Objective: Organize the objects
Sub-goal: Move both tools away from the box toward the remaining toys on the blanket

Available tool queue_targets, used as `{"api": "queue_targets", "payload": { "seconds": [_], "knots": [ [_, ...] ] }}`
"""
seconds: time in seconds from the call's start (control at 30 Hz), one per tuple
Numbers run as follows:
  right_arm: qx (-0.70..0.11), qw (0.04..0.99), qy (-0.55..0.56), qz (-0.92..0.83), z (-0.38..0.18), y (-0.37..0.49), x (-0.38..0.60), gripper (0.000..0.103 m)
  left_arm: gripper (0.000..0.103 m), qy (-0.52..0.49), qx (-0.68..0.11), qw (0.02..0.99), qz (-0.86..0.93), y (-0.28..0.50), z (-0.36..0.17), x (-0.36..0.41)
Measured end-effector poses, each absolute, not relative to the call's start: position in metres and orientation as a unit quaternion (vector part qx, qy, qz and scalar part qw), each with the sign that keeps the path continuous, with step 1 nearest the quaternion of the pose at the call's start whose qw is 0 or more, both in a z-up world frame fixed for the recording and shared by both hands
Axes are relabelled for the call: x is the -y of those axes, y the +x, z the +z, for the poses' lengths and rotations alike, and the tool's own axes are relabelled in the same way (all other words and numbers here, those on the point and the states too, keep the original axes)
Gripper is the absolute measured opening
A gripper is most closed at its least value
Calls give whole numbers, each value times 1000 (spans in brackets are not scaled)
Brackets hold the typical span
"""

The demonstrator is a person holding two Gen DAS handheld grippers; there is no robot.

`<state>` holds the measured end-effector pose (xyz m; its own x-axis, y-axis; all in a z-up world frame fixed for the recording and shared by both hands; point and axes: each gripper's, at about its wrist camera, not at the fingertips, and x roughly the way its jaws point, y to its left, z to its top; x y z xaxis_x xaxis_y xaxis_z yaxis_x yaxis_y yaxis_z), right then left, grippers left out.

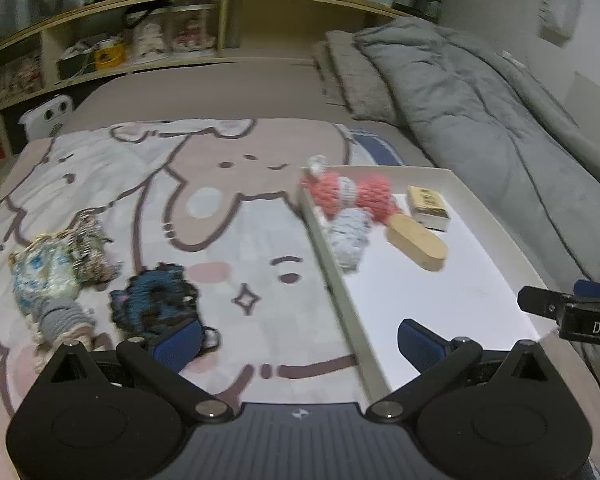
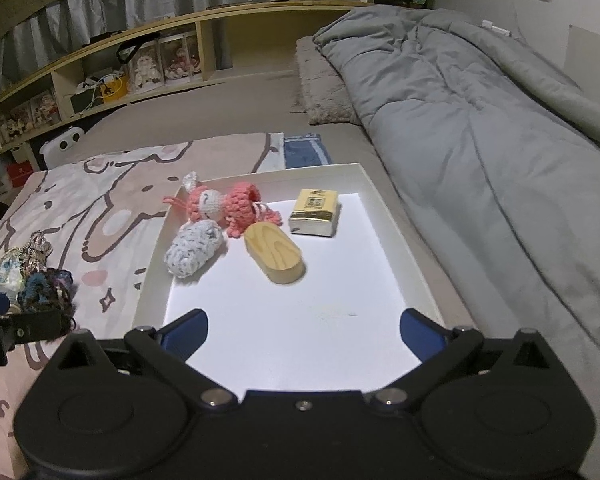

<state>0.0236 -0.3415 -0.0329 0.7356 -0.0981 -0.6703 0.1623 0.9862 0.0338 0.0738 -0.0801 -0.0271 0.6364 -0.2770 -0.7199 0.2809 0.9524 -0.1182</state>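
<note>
A white tray lies on a cartoon-print blanket. In it are a pink crochet doll, a pale knitted pouch, an oval wooden block and a yellow tissue pack. On the blanket left of the tray lie a blue-black crochet piece, a floral pouch and a brown patterned scrunchie. My left gripper is open and empty, straddling the tray's left wall, its left finger beside the blue crochet piece. My right gripper is open and empty over the tray's near part.
A grey duvet fills the bed's right side, with a fuzzy pillow behind the tray. A wooden shelf with boxes and dolls runs along the back. A white device stands beside the bed at the left.
</note>
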Motion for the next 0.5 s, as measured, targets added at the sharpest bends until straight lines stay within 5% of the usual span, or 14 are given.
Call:
{"api": "queue_targets", "payload": {
  "seconds": [0.5],
  "knots": [
    [-334,940,61,23,-39,64,277,103,103,-60,-401,914,-20,101,-23,2]
  ]
}}
